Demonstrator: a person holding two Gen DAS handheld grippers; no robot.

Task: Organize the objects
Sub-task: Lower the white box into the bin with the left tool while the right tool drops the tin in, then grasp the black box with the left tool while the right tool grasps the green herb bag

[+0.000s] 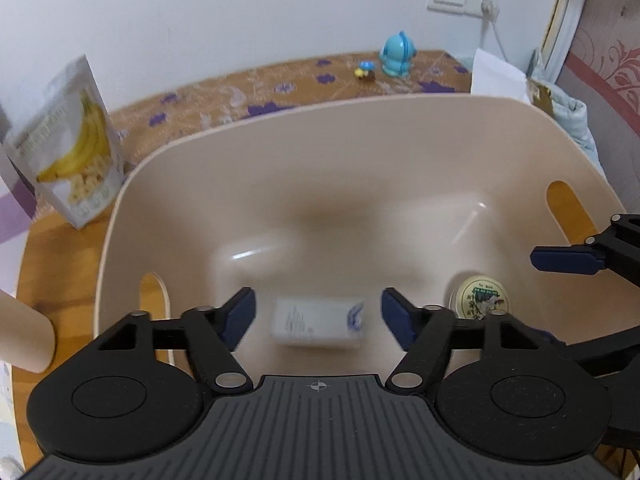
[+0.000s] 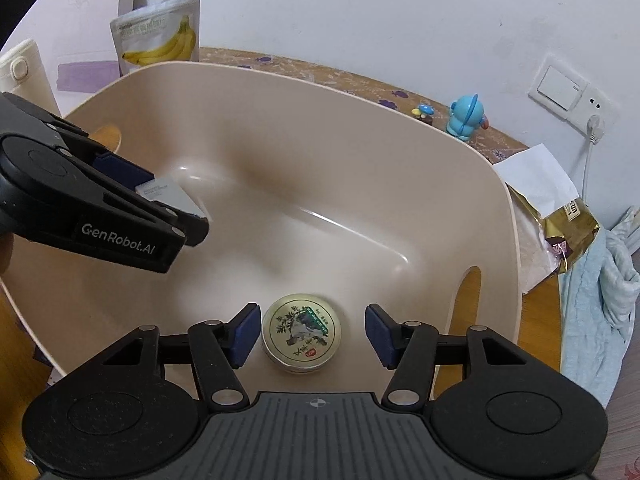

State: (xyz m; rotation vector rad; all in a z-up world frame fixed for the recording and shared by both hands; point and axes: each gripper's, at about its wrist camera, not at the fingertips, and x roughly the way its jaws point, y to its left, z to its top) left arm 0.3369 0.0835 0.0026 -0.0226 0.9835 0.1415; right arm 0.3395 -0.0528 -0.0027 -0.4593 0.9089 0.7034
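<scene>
A beige plastic bin (image 1: 320, 108) with handle slots fills both views. In the left wrist view my left gripper (image 1: 318, 314) hangs inside it, open, with a small white box (image 1: 318, 322) lying blurred between its fingers and a gap on each side. The box (image 2: 176, 196) also shows in the right wrist view, beside the left gripper's blue pads. My right gripper (image 2: 313, 333) is open over the bin floor (image 2: 320, 220). A round tin (image 2: 301, 330) with a plant picture on its lid lies between its fingers, close to the left pad and apart from the right pad. The tin (image 1: 482, 300) sits right of the box.
A banana snack pouch (image 1: 76, 148) stands left of the bin on the wooden table. A blue toy figure (image 1: 396, 56) and a tiny mushroom toy (image 1: 364, 70) sit at the back by the wall. A gold packet (image 2: 568, 232), white paper and light blue cloth (image 2: 608, 300) lie to the right.
</scene>
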